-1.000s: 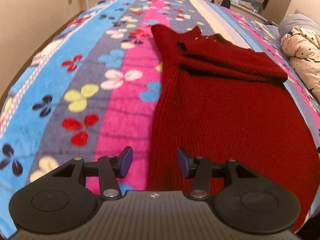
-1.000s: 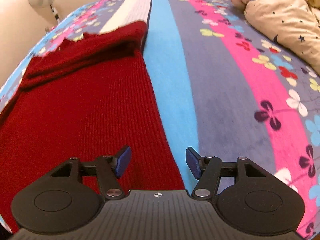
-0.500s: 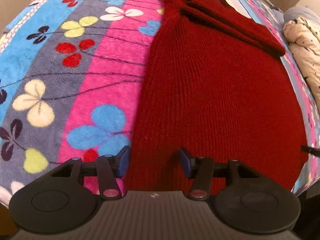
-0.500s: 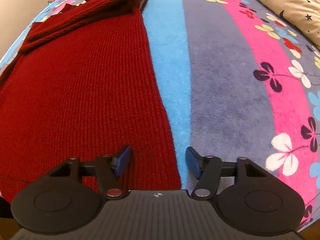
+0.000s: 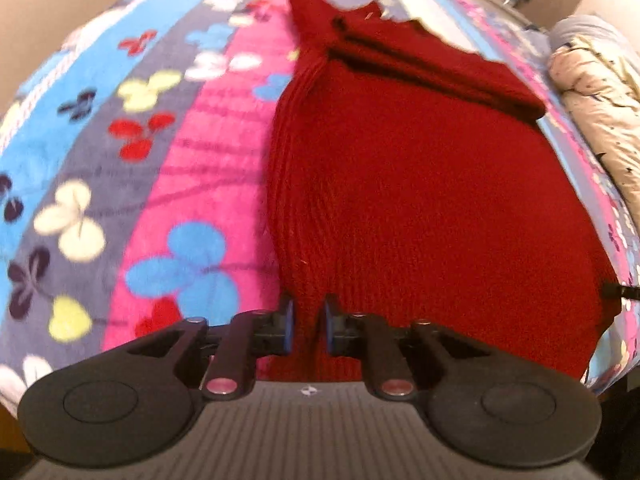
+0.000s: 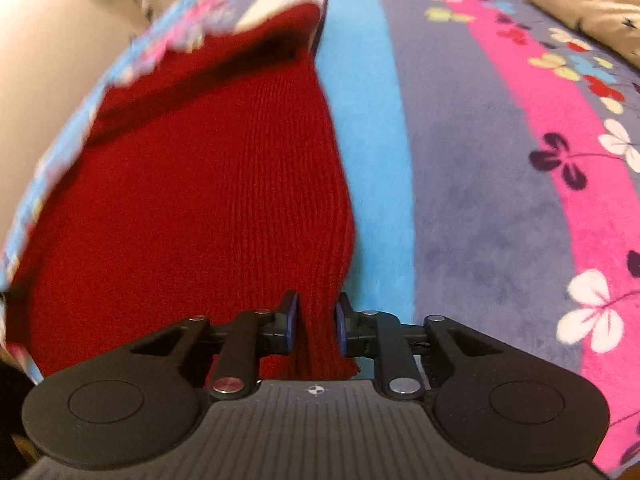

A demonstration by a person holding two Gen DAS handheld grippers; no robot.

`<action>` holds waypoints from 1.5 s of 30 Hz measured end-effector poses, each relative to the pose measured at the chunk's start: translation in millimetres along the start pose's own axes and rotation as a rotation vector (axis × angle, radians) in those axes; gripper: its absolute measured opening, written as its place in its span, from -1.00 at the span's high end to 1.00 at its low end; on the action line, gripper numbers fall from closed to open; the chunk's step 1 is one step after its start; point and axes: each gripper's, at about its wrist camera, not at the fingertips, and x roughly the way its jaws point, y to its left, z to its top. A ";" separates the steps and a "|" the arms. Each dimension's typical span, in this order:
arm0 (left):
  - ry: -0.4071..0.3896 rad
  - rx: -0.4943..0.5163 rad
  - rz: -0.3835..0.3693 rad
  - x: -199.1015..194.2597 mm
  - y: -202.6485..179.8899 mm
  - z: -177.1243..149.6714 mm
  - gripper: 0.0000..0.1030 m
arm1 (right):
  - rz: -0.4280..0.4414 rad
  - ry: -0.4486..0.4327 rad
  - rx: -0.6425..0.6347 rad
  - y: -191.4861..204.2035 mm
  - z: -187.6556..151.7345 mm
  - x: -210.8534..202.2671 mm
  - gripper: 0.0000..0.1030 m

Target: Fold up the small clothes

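1. Left hand-held gripper point(image 5: 307, 327) clamped on the near left hem corner of the dark red ribbed knit sweater point(image 5: 420, 184).
2. Right hand-held gripper point(image 6: 316, 328) pinching the near right hem corner likewise.
3. Sweater spread on the striped butterfly-print fleece bed cover point(image 6: 480, 184), long axis running straight away from both; sleeves folded across the far end.
4. Likely next: hem carried forward toward the collar.
5. No containers visible.

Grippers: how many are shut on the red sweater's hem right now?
2. Left gripper pinches the red sweater at its near left corner; right gripper pinches its near right corner.
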 end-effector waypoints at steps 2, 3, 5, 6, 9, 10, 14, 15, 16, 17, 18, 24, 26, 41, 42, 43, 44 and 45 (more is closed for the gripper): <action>0.040 -0.006 0.016 6.5 1.5 -0.2 0.18 | -0.043 0.038 -0.046 7.8 -1.8 6.9 0.36; 0.058 -0.002 0.027 9.5 1.9 -1.5 0.17 | -0.050 0.052 -0.051 8.9 -3.6 9.4 0.24; 0.086 0.003 0.050 15.1 2.2 -3.8 0.16 | -0.052 0.064 -0.055 9.3 -2.6 12.9 0.22; 0.090 0.000 0.049 15.9 3.9 -5.7 0.17 | -0.050 0.064 -0.055 9.4 -2.1 12.9 0.21; 0.079 0.000 0.031 13.7 4.3 -6.3 0.50 | -0.048 0.063 -0.059 9.6 -1.9 14.2 0.22; 0.061 0.012 0.028 10.6 2.2 -6.2 0.74 | -0.047 0.060 -0.065 10.2 -2.3 14.3 0.30; -0.028 0.092 0.027 -3.2 -13.1 -7.5 0.75 | 0.018 -0.003 -0.071 11.6 -1.6 6.3 0.58; -0.030 0.100 0.034 -3.4 -15.2 -8.8 0.75 | 0.035 -0.022 -0.062 10.8 -1.7 3.2 0.58; -0.024 0.102 0.044 -1.9 -16.3 -9.6 0.74 | 0.037 -0.027 -0.052 8.8 -1.5 3.1 0.58; -0.013 0.100 0.051 0.4 -16.1 -10.0 0.73 | 0.023 -0.018 -0.046 7.4 -1.9 5.0 0.57; -0.002 0.093 0.056 2.8 -14.9 -10.2 0.73 | 0.008 -0.005 -0.047 7.0 -3.1 7.9 0.55; 0.041 0.093 0.074 12.9 -9.9 -13.5 0.64 | -0.018 0.051 -0.116 17.9 -12.2 22.0 0.39; 0.040 0.103 0.073 12.9 -10.7 -14.4 0.64 | -0.013 0.054 -0.116 18.7 -13.1 22.2 0.39; 0.018 0.106 0.079 11.1 -12.7 -14.2 0.64 | -0.017 0.020 -0.130 19.1 -16.3 24.2 0.51; 0.019 0.108 0.082 11.4 -13.0 -14.3 0.64 | -0.018 0.020 -0.136 19.3 -16.7 24.7 0.48; 0.021 0.109 0.084 12.3 -12.9 -14.1 0.63 | -0.021 0.021 -0.144 20.0 -17.2 25.4 0.48; 0.022 0.108 0.085 12.8 -12.3 -14.0 0.62 | -0.024 0.022 -0.151 21.2 -17.9 26.2 0.47; 0.024 0.107 0.086 13.3 -12.1 -13.9 0.61 | -0.027 0.022 -0.156 22.0 -18.3 26.9 0.47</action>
